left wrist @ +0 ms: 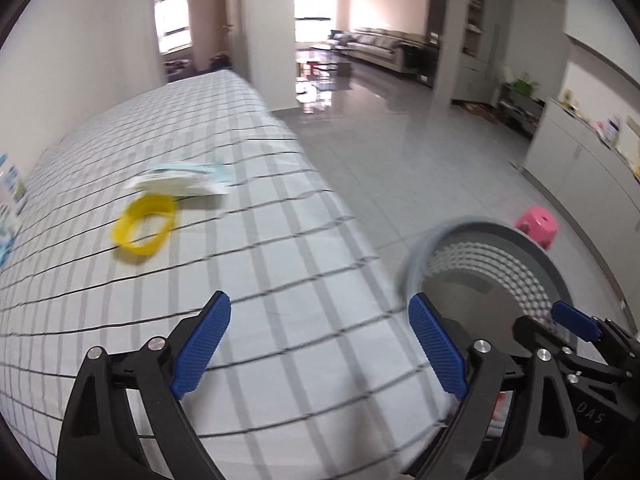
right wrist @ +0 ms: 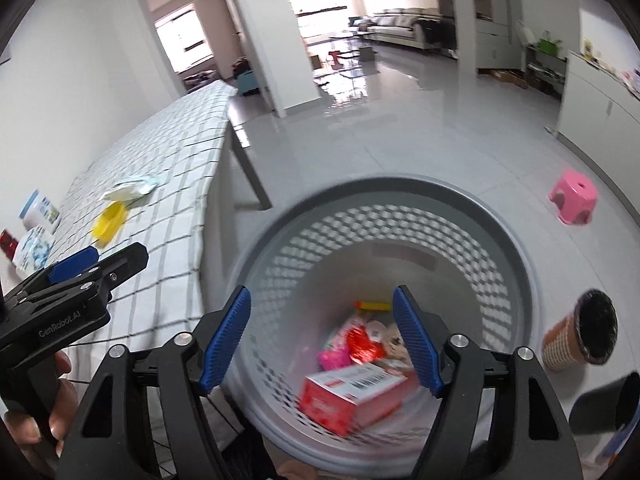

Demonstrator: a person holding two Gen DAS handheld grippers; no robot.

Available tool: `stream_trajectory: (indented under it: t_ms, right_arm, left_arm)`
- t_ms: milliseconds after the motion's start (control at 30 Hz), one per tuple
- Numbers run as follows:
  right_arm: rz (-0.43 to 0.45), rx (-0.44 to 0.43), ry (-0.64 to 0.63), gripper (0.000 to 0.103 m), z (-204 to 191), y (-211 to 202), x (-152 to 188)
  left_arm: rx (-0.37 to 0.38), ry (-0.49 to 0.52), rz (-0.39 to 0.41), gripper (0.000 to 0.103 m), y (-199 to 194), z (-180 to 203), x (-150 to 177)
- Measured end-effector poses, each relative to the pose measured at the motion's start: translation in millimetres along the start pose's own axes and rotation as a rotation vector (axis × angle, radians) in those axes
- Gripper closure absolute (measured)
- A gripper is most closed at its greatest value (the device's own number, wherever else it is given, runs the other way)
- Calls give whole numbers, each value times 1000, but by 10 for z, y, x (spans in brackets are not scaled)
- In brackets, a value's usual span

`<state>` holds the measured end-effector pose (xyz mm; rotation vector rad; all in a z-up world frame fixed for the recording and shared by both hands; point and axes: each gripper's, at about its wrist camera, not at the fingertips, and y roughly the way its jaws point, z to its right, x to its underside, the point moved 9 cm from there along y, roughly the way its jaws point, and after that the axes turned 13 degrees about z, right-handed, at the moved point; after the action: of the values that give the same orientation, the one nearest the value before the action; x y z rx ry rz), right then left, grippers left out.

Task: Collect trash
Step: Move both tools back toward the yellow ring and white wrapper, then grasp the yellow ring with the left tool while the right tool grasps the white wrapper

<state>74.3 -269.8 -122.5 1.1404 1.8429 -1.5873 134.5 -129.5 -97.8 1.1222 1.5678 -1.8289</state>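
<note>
left tongs (left wrist: 320, 344) empty; right tongs (right wrist: 322, 338) empty | over basket (right wrist: 520, 248)

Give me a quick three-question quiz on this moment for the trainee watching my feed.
1. True or false: the right gripper is clamped on the red box.
2. Which lies on the checked tablecloth? A) yellow ring B) pink stool C) paper cup
3. What stands under the right gripper, already holding trash?

Key:
1. False; its jaws stand open and empty, and the box lies in the basket.
2. A; the yellow ring lies beside a white wrapper.
3. The grey basket.
</note>
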Motion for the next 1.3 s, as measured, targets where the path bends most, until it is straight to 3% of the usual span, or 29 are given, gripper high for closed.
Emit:
stream_trajectory:
  t_ms: [433, 600, 1033, 1300]
  right_arm:
    - [31, -168, -134, 29, -958, 393, -361]
    - [50, -209, -189, 26, -1223, 480, -440]
    - [30, -263, -196, 26, -1416, 793, -528]
    - [17, -269, -171, 26, -1384, 877, -544]
  left_arm:
    - [-236, -74, 43, 8, -24, -1239, -210]
    - [-263, -113, 25, 8, 111, -1540, -252]
    - [-266, -157, -78, 8, 572, -1704, -103]
    - [-286, -120, -97, 8, 821, -1663, -150]
